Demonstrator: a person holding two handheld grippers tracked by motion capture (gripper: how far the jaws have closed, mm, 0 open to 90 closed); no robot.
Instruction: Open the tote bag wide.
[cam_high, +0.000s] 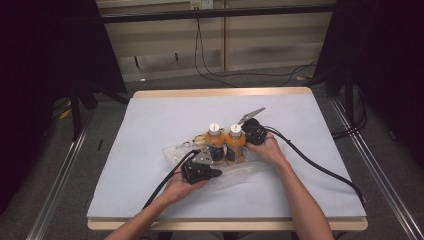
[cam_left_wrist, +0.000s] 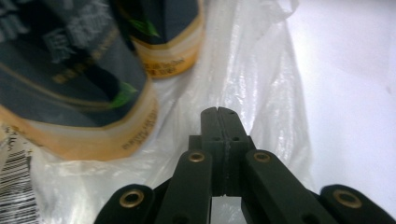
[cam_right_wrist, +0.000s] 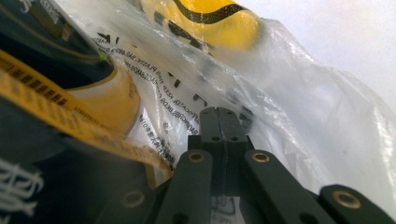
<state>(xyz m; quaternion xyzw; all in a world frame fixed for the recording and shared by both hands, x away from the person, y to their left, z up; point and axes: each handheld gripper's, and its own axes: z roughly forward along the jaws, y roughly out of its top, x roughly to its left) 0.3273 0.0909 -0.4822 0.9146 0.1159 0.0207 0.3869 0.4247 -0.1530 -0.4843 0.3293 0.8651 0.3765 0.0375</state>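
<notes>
Two orange bottles stand side by side, touching, on a clear plastic bag near the middle of the table, a little toward its near edge. The left gripper lies low at the bag, near the left bottle; its tongs are pressed together, holding nothing. The right gripper is pushed against the bag beside the right bottle, its tongs also pressed together. Both forearms come in from the near edge.
</notes>
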